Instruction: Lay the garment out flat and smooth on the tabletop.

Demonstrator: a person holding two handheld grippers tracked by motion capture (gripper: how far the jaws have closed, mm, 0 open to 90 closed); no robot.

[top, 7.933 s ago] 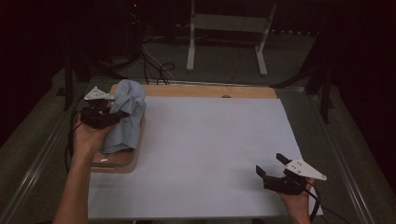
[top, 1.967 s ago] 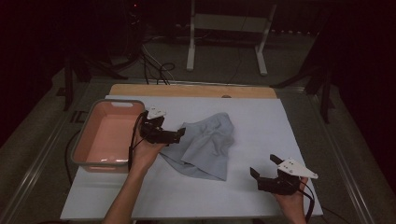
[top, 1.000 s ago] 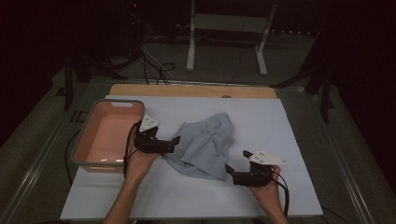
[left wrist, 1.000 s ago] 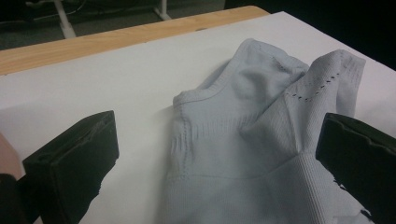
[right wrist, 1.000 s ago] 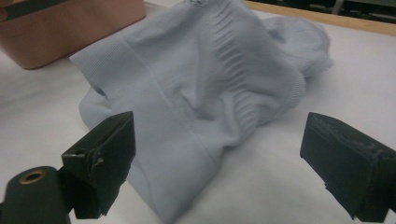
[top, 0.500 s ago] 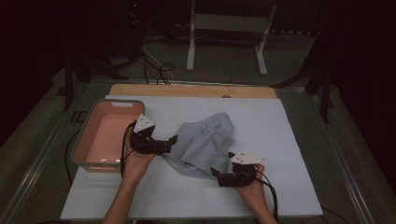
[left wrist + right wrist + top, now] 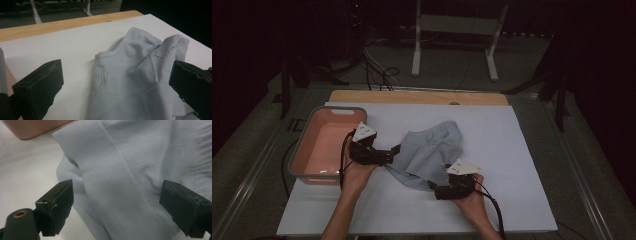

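A pale blue knitted garment (image 7: 432,150) lies crumpled on the white table sheet (image 7: 512,150). My left gripper (image 7: 391,153) stands open at the garment's left edge, its jaws wide apart over the ribbed cloth (image 7: 130,85). My right gripper (image 7: 435,190) is open at the garment's near corner, with the ribbed hem (image 7: 112,182) lying between its jaws, untouched by either. Both are held by bare hands.
A pink tub with a grey rim (image 7: 302,150) stands at the left of the sheet, just behind my left hand. A wooden board edge (image 7: 422,96) runs along the far side. Cables and a white stand (image 7: 452,30) lie beyond the table.
The garment went from the tub to the sheet and was let go. My right gripper has moved left and forward to the garment's near corner. The left gripper has drifted slightly left.
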